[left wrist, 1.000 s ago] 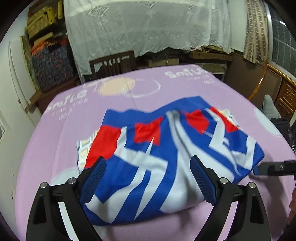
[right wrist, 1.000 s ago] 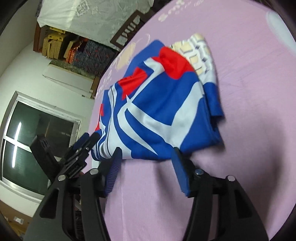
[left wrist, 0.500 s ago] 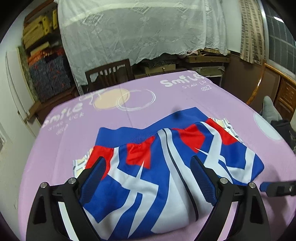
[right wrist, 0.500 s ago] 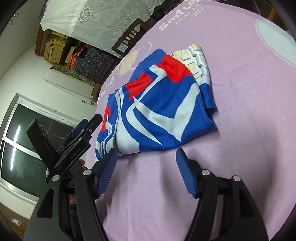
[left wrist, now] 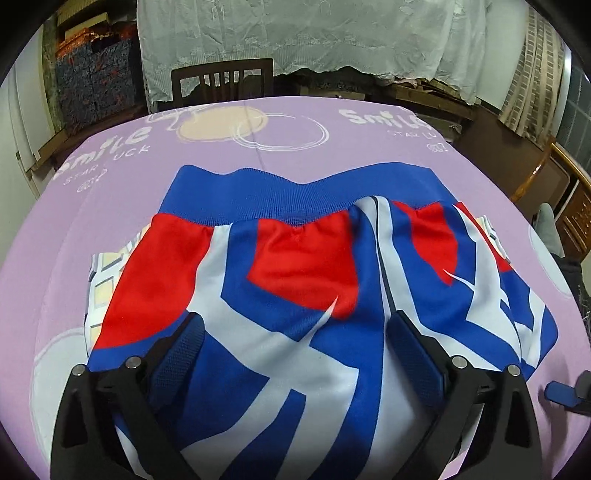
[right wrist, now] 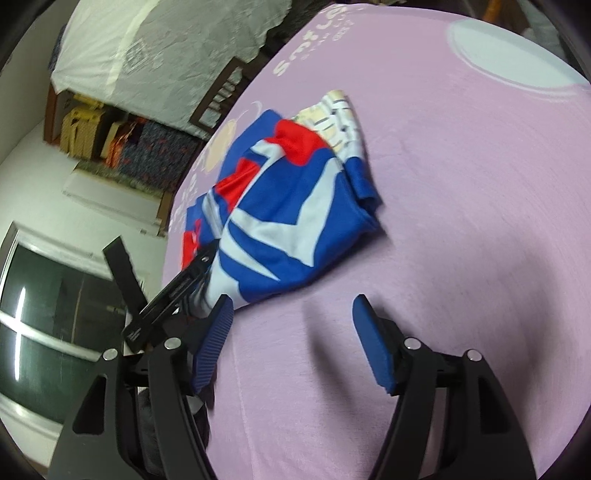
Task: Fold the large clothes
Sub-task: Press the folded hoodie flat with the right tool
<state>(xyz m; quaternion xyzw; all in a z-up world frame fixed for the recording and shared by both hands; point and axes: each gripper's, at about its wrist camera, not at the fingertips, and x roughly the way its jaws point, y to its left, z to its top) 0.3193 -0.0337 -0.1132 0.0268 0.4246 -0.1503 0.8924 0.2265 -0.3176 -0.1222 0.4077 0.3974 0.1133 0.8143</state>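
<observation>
The garment (left wrist: 303,295) lay on the purple cloth (left wrist: 129,177), directly beneath the left gripper (left wrist: 295,332), jaws opening and empty; the right gripper (right wrist: 291,314), also opening and empty, hovered just beside its near edge

Wide bare stretch of lilac printed cloth covering the desk (right wrist: 461,221), open on the right of the folded blue, red and white sports garment (right wrist: 288,221). Open strip behind its blue waistband too, up to a dark wooden slatted chair (left wrist: 221,83) at the far edge. Blocked beyond by draped white lace cloth (left wrist: 314,33).
</observation>
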